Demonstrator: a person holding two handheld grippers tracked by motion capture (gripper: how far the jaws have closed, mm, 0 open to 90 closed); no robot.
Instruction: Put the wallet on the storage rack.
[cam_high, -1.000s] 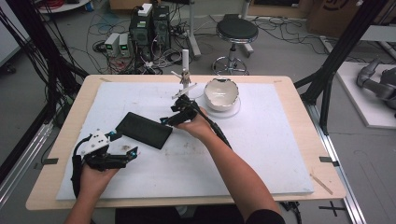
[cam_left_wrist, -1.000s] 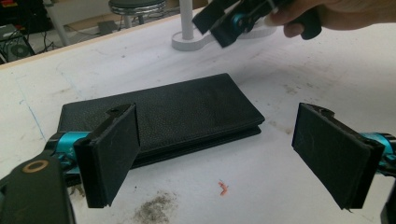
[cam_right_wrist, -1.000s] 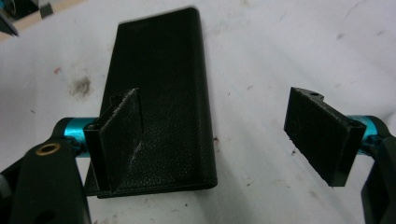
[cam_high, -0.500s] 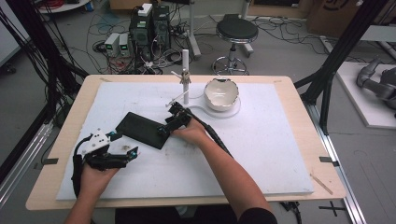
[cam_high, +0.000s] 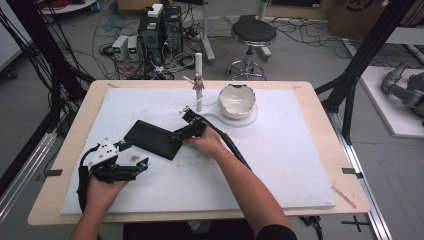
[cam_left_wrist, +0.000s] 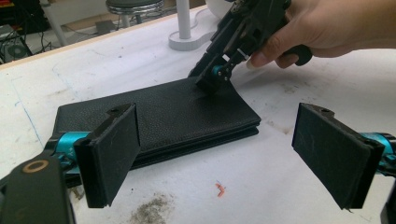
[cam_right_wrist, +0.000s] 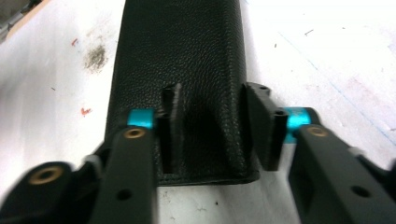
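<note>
Flat rectangular leather case: black throughout, fine pebbled grain. Right claw: black jaws and pads, bright turquoise fittings, brass-coloured pivot rings. Left claw: black pads, turquoise fittings, grey top plate. Desk: pale wood rim under a white mat marked with dark smudges and small red flecks. Round ceramic bowl: white.

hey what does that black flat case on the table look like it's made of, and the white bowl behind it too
The black case looks like leather or a leather imitation: its surface has a fine pebbled grain with a matte sheen, and stacked folded layers show along its edge. Which of the two it is, the look leaves open. The white bowl seems to be glazed ceramic, smooth and glossy, though its jagged rim could suggest a broken or eggshell-styled piece.
</note>
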